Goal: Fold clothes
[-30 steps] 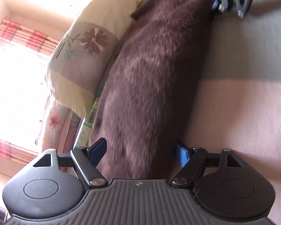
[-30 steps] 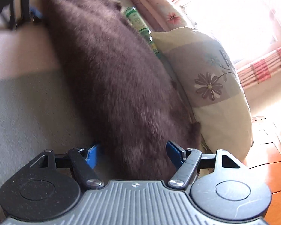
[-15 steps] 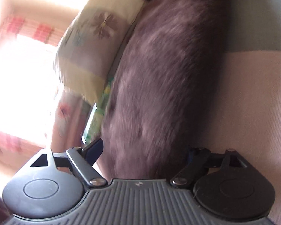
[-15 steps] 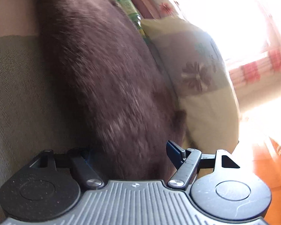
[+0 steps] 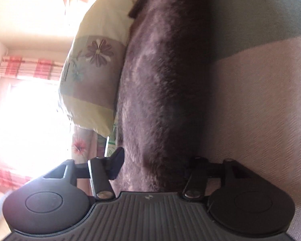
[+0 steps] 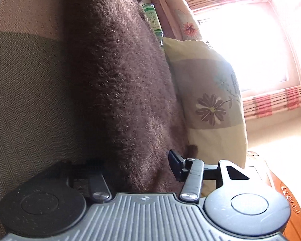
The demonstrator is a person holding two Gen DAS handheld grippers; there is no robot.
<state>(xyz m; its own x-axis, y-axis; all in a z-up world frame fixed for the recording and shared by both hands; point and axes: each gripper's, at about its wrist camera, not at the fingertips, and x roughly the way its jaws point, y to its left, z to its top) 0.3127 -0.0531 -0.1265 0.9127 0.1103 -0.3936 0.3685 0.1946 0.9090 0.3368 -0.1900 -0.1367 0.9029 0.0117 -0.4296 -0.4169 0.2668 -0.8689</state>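
Note:
A dark brown fuzzy garment [image 5: 160, 80] lies in a long folded band on the cover, against a pillow. My left gripper [image 5: 154, 160] is at one end of it, open, fingers wide apart with the fabric bulging between them. The left fingertip [image 5: 117, 160] shows beside the fabric; the other is hidden in shadow under the garment's edge. My right gripper [image 6: 134, 160] straddles the opposite end of the same garment [image 6: 120, 70], also open. Its right fingertip [image 6: 175, 163] is visible and its left one is buried in the dark. Each view catches the other gripper's tip at the top edge.
A cream pillow with a flower print [image 5: 90, 76] [image 6: 210, 100] presses against the garment's far side. A green bottle [image 6: 153, 22] sits behind it. The grey and pink striped cover [image 6: 26, 80] [image 5: 260, 100] spreads on the near side. Orange wooden furniture [image 6: 287, 200] and a bright window lie beyond.
Both grippers have pushed in along the garment's ends. The blue pad on the cover side of each, plain a second ago, is now lost under the fabric.

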